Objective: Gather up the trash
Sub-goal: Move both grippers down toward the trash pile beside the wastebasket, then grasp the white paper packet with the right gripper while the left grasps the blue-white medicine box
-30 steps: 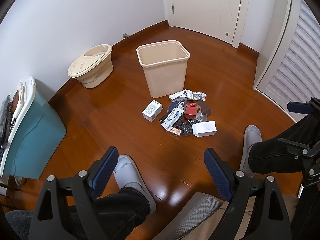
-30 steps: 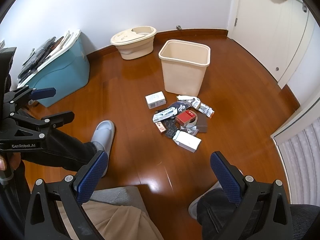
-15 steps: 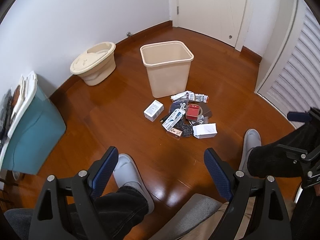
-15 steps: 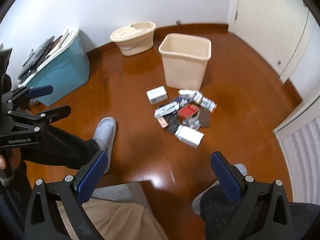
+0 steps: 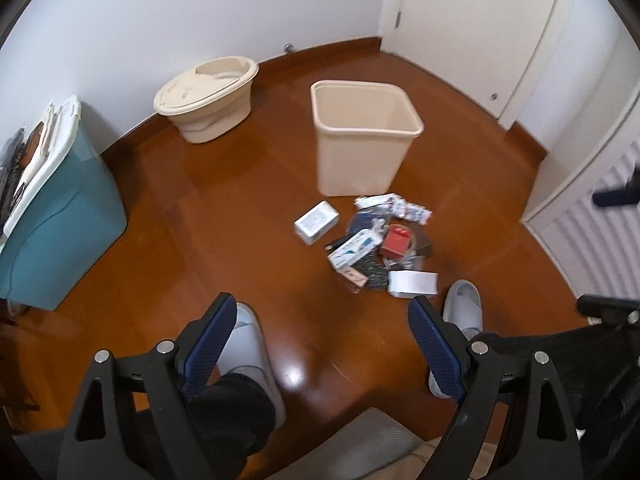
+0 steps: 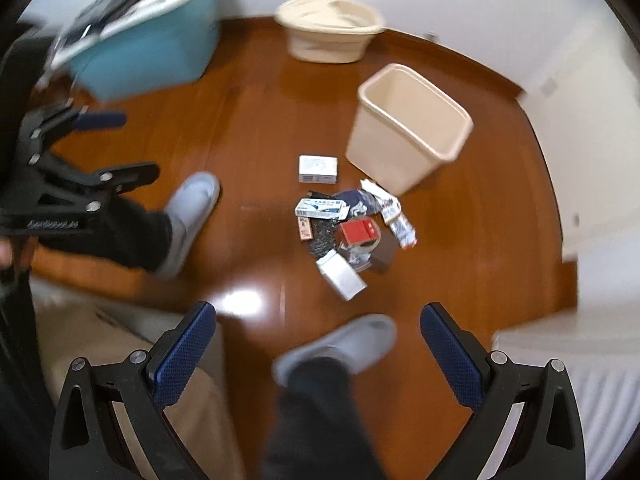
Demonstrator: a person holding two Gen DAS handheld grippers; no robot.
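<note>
Both views have swung since the earlier frames; the trash pile (image 5: pixel 376 244) now sits nearer the lower centre of the left wrist view, and the right wrist view has rotated and blurred with motion. Left hand-held gripper (image 5: pixel 322 342): fingers spread wide, nothing between them; right hand-held gripper (image 6: pixel 318 344): likewise spread and empty; both are well above the floor (image 5: pixel 224 240).

Location of task items: the pile lies on the floor just in front of the beige bin (image 5: pixel 362 140); a white box (image 5: pixel 316 222) lies slightly apart at its left; a white carton (image 5: pixel 412 283) marks the near edge, close to a grey slipper (image 5: pixel 460 312); a red box (image 5: pixel 396 240) sits mid-pile.

Recommended procedure: lower one gripper at a time; start with an outlying rigid box rather than the tangled middle; align the fingers across its narrow faces; close fully before lifting; release over the bin opening, not its rim.

Limits of view: the dark items and wrappers in the pile overlap and cannot be separated reliably; the bin floor is partly hidden; printing on the boxes is illegible; right-view detail is smeared.
</note>
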